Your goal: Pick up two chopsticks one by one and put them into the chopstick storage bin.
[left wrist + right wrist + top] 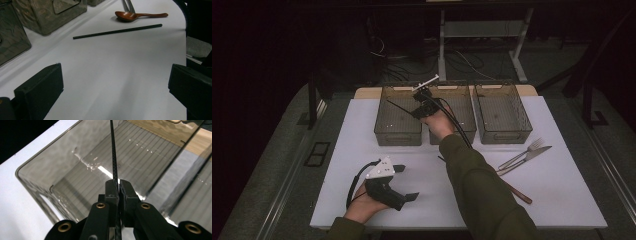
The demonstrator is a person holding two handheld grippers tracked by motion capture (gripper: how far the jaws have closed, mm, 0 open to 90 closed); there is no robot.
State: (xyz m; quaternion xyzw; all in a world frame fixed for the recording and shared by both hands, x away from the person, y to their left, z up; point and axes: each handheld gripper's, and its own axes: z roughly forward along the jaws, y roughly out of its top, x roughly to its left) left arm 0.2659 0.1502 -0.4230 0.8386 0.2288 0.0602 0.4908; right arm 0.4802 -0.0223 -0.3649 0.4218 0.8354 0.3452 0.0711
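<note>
The white tabletop [362, 200] carries three smoky translucent plastic bins; over the leftmost bin [37, 177] the right tongs [118, 187] pinch a thin black chopstick [113, 157], angled for dropping in. The left tongs [112, 85] gape empty, resting nearby.

The desk [362, 190] is white. The three bins [398, 120] are smoky clear grey with ribbed floors. The chopstick [114, 165] is black with a fine woven pattern, as is the second chopstick [117, 31]. The spoon [135, 15] is reddish brown, the fork [524, 152] silver, the sleeve [482, 195] olive green.
</note>
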